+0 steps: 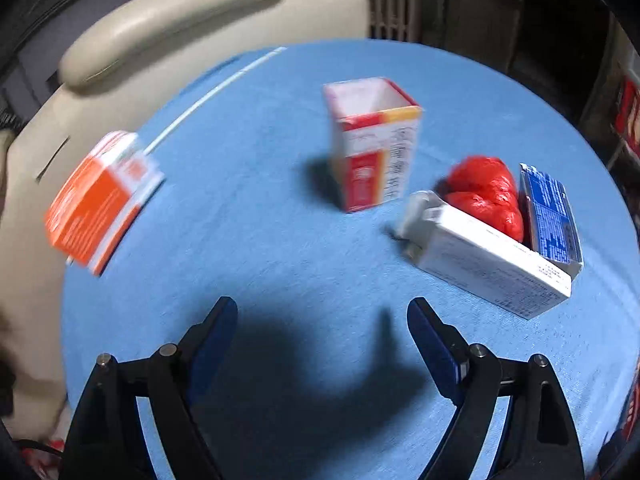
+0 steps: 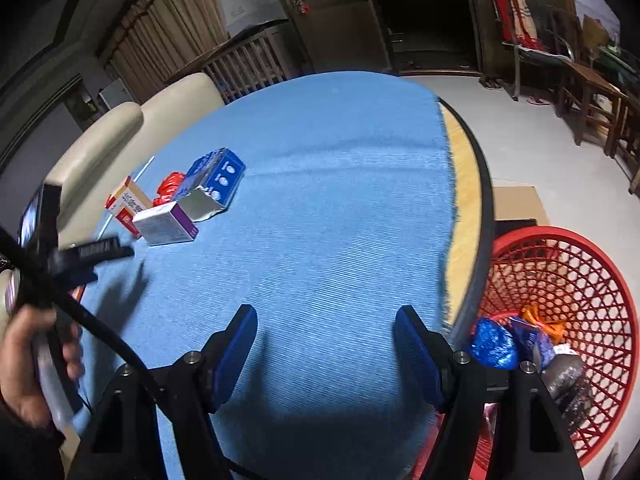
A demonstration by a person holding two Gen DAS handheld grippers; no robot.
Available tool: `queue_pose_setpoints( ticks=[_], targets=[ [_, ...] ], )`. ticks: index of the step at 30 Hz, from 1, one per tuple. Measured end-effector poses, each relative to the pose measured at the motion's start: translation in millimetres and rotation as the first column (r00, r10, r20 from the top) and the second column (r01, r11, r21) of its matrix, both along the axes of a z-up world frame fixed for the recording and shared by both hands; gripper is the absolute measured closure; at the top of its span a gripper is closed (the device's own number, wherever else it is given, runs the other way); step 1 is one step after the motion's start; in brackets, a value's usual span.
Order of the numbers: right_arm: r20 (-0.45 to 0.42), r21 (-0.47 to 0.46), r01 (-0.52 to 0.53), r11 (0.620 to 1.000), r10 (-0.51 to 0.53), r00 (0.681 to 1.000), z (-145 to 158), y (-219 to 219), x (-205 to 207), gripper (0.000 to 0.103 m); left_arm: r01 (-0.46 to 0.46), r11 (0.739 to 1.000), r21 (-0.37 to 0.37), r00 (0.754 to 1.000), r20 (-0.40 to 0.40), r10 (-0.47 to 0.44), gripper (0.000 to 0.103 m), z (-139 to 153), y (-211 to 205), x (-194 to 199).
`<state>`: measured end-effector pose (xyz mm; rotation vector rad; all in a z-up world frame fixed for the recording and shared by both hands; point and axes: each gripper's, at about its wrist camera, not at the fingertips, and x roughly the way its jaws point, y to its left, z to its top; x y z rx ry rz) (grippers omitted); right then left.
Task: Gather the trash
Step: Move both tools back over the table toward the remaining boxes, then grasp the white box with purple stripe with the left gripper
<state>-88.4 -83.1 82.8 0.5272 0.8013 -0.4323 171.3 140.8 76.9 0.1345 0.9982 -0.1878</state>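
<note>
Two grippers, both empty. Left gripper (image 1: 322, 320) hangs wide-jawed over bare blue cloth (image 1: 280, 248), tilted down toward the litter — likely lining up for a pick, nothing between the pads. Its shadow falls on the cloth just ahead of the fingers

Nearest ahead-right of it: white carton (image 1: 486, 256) lying on its side, end flaps torn open; red crumpled wrapper (image 1: 486, 196) tucked close behind it, blue box (image 1: 550, 216) leaning against that. These three sit bunched and touching, so a grab at one may drag the others

Centre: red-and-white box (image 1: 374, 144) standing upright, top open, apart from the cluster. Far left: orange box (image 1: 100, 200) at the cloth's edge, beside the cream chair (image 1: 168, 20); blurred, cannot tell how it rests

Right gripper (image 2: 326, 334) holds moderately open over clear cloth near the table rim (image 2: 474, 200), close to the red mesh basket (image 2: 580, 280) on the floor below — presumably the drop point, since wrappers already lie inside. All five pieces remain on the table
</note>
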Motion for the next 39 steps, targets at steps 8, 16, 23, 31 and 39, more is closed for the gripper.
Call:
queue_pose_setpoints(
  ticks=[8,16,23,31,39],
  targets=[
    [0.002,0.011,0.0,1.0,0.0,1.0,-3,0,5,0.028,-0.003,0.996,-0.092,1.0,-0.021,0.002,0.015,24,-47,22],
    [0.007,0.031,0.024,0.999,-0.024,1.0,-3,-11,2,0.028,0.007,1.0,-0.03,0.998,-0.066,-0.009,0.015,3,-67,31],
    [0.031,0.06,0.009,0.998,-0.011,0.999,-4,-18,14,0.028,-0.041,0.998,0.04,0.998,-0.049,0.043,0.015,-6,-11,14],
    [0.042,0.079,-0.012,0.997,0.009,0.999,-6,-16,27,0.028,0.012,0.999,-0.046,0.998,-0.06,-0.015,0.017,0,-42,8],
    [0.05,0.087,0.033,0.996,-0.037,0.998,-2,-31,10,0.028,0.565,0.825,-0.003,0.824,-0.038,-0.565,0.017,0,-85,16]
  ],
)
